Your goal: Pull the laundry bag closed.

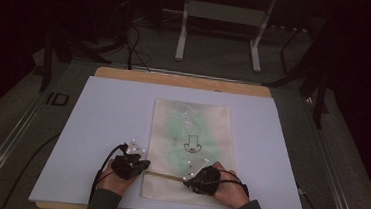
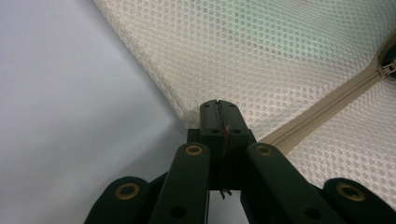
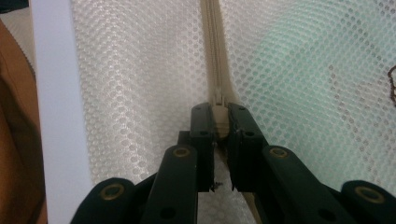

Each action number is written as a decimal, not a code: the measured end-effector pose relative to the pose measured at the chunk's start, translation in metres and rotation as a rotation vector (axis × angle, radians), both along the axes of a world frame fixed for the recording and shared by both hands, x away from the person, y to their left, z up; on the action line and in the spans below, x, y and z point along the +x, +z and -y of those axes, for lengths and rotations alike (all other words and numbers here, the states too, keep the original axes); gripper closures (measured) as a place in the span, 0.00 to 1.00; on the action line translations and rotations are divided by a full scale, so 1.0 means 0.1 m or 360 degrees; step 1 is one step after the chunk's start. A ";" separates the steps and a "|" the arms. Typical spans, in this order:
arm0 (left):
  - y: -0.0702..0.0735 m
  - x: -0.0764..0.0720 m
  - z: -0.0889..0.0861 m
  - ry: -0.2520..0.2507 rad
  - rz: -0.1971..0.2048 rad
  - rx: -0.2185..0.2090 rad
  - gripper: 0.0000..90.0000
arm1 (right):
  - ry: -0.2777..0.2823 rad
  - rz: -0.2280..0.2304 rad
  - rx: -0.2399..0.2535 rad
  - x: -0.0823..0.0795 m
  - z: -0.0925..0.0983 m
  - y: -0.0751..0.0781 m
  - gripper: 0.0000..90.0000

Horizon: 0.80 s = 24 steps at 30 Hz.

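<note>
A: Jaws of the left gripper (image 2: 218, 108) are seen pressed together on the edge of the mesh bag (image 2: 280, 60), at its corner by the zipper (image 2: 322, 109).

B: The right gripper (image 3: 219, 114) is closed on the zipper's pull (image 3: 219, 122).

A: The bag is laid flat on the white board (image 1: 102, 118), near its front edge.

B: "ID" (image 1: 56, 99) can be read left of the board.

A white board (image 1: 106, 128) is laid over a wooden tabletop (image 1: 183, 80), whose edge is seen along the far side. Beyond it, a grey floor is crossed by black cables (image 1: 135, 48), and the white legs of a stand (image 1: 219, 34) are seen against a dark background.
</note>
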<state>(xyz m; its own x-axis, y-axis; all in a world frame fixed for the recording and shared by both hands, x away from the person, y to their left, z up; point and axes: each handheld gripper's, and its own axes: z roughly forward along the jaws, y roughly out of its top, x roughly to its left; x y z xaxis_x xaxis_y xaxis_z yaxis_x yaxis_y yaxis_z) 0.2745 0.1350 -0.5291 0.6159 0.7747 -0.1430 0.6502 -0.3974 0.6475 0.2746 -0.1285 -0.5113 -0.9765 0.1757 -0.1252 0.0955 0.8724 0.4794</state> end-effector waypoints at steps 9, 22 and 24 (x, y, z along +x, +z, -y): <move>0.00 0.00 0.00 0.0004 0.0000 -0.0004 1.00 | -0.0020 -0.0007 -0.0009 -0.01 0.08 0.01 0.91; 0.00 0.00 0.00 0.0003 -0.0003 -0.0002 1.00 | -0.0036 -0.0003 -0.0024 -0.03 0.18 0.01 0.92; 0.00 0.00 0.00 0.0002 -0.0004 -0.0002 1.00 | -0.0043 -0.0004 -0.0025 -0.03 0.19 0.01 0.92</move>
